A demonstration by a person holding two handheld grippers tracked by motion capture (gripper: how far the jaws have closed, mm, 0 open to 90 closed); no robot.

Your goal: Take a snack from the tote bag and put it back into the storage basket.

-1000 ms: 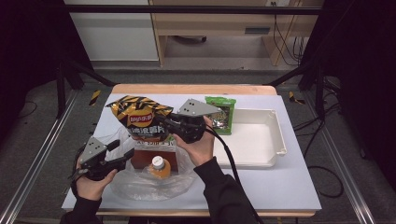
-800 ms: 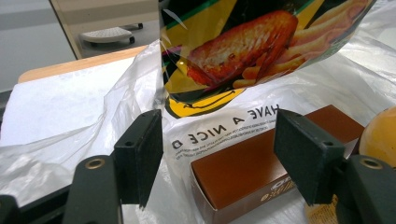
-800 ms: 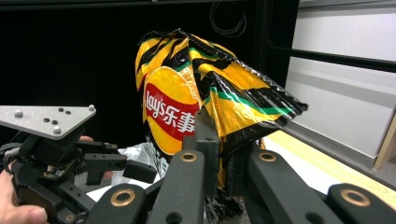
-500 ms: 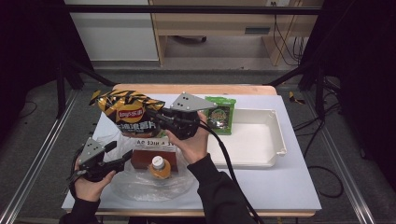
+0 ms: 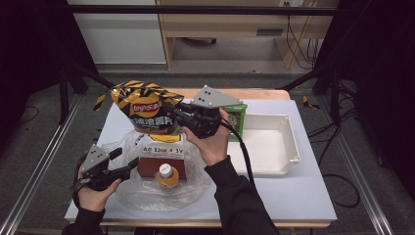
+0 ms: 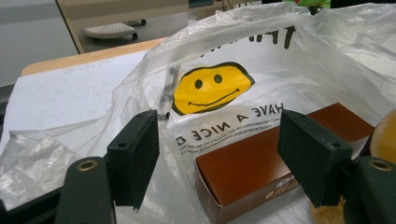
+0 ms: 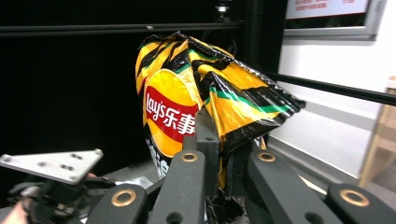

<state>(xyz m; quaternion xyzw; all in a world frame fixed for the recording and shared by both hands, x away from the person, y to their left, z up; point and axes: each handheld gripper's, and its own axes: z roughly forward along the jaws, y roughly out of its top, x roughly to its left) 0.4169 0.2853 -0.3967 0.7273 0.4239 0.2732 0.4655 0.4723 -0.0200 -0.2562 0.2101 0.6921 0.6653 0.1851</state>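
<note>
My right gripper (image 5: 172,110) (image 7: 223,144) is shut on the lower edge of a yellow-and-black Lay's chip bag (image 5: 143,108) (image 7: 187,93) and holds it upright in the air above the back of a clear plastic bag (image 5: 147,193). That smiley-printed plastic bag (image 6: 261,60) lies open at the table's front and holds a brown box (image 5: 160,165) (image 6: 261,168) and an orange bottle (image 5: 167,175). My left gripper (image 5: 128,165) (image 6: 219,154) is at the bag's left mouth. Its jaws have just been opening and stand wide, with loose bag film between them that the pads do not press.
A green snack packet (image 5: 238,117) lies behind my right hand. A white tray (image 5: 288,147) sits at the right of the white table sheet (image 5: 293,196). Metal rails run along both sides of the table.
My right gripper has lifted the chip bag off the table and carried it up and slightly left. The left hand has stayed beside the plastic bag.
</note>
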